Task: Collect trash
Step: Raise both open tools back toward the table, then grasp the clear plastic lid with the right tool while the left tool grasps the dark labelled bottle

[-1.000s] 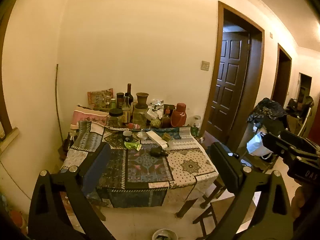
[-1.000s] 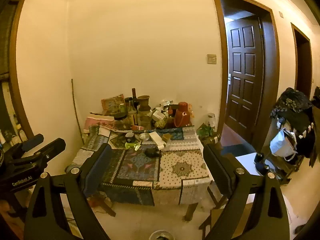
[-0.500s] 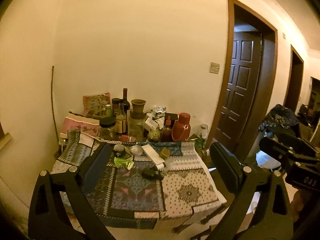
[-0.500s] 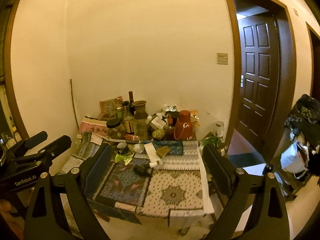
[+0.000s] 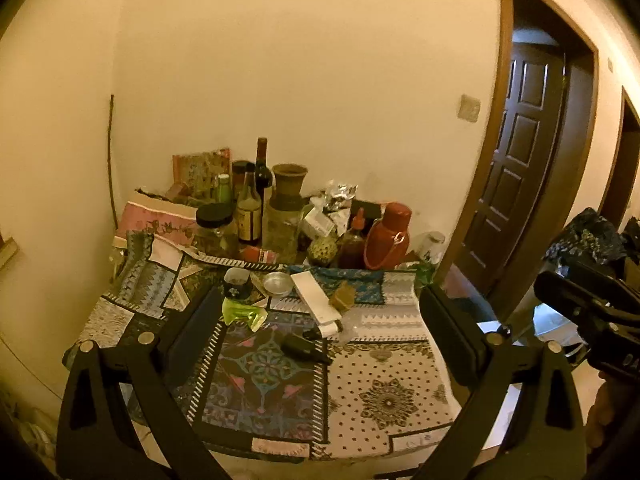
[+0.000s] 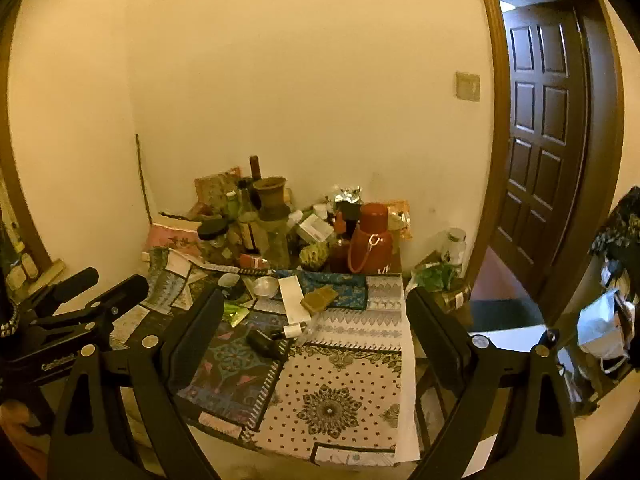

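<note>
Closer now, both tongs, left tongs (image 5: 320, 328) and right tongs (image 6: 316, 320), hover spread and empty over the tabletop (image 5: 384, 392); one crumpled green wrapper (image 5: 242, 314), one white tube (image 5: 316, 300).

I see the surface (image 5: 384, 396) draped in patchwork cloth: a dark panel with teal and pink floral figures at 9 o'clock, a cream panel with red dots and a dark medallion at 3 o'clock. A crumpled bright green wrapper (image 5: 242, 314) lies toward 11 o'clock, a white tube (image 5: 314, 300) beside it, and a black object (image 5: 302, 347) at centre. A red flask (image 5: 387, 236) stands at 1 o'clock. The door (image 6: 544, 140) is dark brown, the wall (image 5: 320, 80) cream. Both tools, left (image 5: 320, 340) and right (image 6: 316, 340), are black.
</note>
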`<state>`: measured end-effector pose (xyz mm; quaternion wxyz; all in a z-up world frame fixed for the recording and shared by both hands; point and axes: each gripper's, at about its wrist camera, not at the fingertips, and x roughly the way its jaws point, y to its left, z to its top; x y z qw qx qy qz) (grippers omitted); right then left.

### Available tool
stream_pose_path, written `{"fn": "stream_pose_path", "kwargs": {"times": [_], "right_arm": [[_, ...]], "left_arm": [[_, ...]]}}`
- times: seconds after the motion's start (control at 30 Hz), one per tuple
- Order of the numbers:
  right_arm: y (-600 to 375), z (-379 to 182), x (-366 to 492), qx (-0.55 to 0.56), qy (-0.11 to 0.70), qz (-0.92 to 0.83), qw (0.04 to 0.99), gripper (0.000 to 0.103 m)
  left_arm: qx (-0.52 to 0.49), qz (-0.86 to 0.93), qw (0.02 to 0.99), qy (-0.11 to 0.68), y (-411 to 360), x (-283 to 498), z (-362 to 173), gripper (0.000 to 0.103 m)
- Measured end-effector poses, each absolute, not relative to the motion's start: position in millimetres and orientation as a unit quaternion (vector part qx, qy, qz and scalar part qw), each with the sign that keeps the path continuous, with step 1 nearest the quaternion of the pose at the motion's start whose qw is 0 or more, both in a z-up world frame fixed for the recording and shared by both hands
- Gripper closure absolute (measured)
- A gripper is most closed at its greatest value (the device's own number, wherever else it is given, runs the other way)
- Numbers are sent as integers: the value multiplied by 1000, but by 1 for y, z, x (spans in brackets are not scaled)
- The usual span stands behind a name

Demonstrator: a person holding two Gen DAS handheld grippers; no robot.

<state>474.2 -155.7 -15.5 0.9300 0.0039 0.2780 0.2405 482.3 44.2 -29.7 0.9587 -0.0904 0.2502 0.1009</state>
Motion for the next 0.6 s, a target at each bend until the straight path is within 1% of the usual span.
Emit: {"fn": "stream_pose_path", "kwargs": {"times": [0.23, 0.37, 0.5, 0.6], "right_arm": [[-130, -40, 523, 31, 326, 210, 921, 12], [-112, -65, 558, 50, 371, 182, 909, 12], [-93, -106, 597, 78, 430, 161, 885, 12], [-82, -144, 620, 110, 476, 149, 860, 12]], "left_arm": [[-91, 72, 954, 276, 86, 547, -51, 3], [-100, 56, 946, 302, 116, 587, -67, 3], [-101, 50, 936, 333, 143, 622, -90, 3], [-98, 44, 923, 369, 160, 647, -119, 3]]}}
